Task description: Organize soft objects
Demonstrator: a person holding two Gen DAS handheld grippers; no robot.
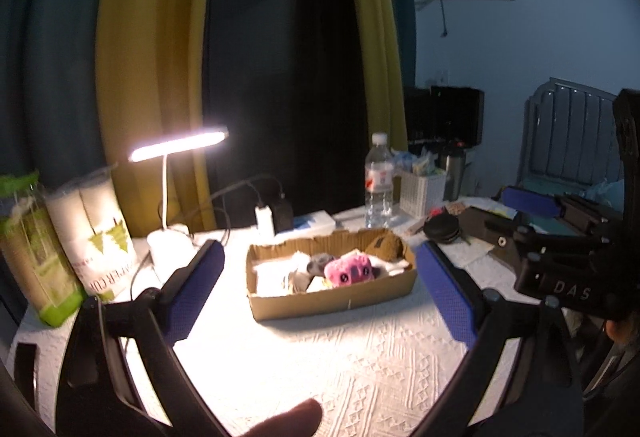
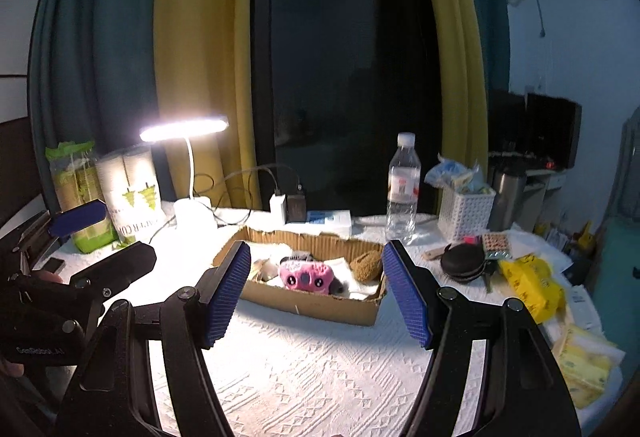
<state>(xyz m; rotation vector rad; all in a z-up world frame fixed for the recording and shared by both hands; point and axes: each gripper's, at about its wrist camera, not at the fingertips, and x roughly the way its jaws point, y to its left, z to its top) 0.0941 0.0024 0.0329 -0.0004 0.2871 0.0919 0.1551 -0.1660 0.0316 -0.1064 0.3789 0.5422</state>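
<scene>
A shallow cardboard tray (image 1: 332, 301) (image 2: 320, 303) sits mid-table on a white textured cloth. Inside lie a pink plush toy (image 1: 348, 271) (image 2: 306, 275), a brown plush (image 1: 384, 247) (image 2: 366, 265), a small grey plush (image 1: 320, 263) and white soft pieces. My left gripper (image 1: 320, 249) hangs open in front of the tray, above the cloth, with nothing between its blue pads. My right gripper (image 2: 316, 249) is also open and empty, facing the tray from the near side. Each view shows the other gripper at its outer edge.
A lit desk lamp (image 2: 184, 127), paper cup packs (image 2: 132, 193) and a charger (image 2: 278, 207) stand at the back left. A water bottle (image 2: 403, 189), white basket (image 2: 466, 215), steel flask (image 2: 506, 197), black round case (image 2: 464, 265) and yellow tissue packs (image 2: 532, 285) crowd the right.
</scene>
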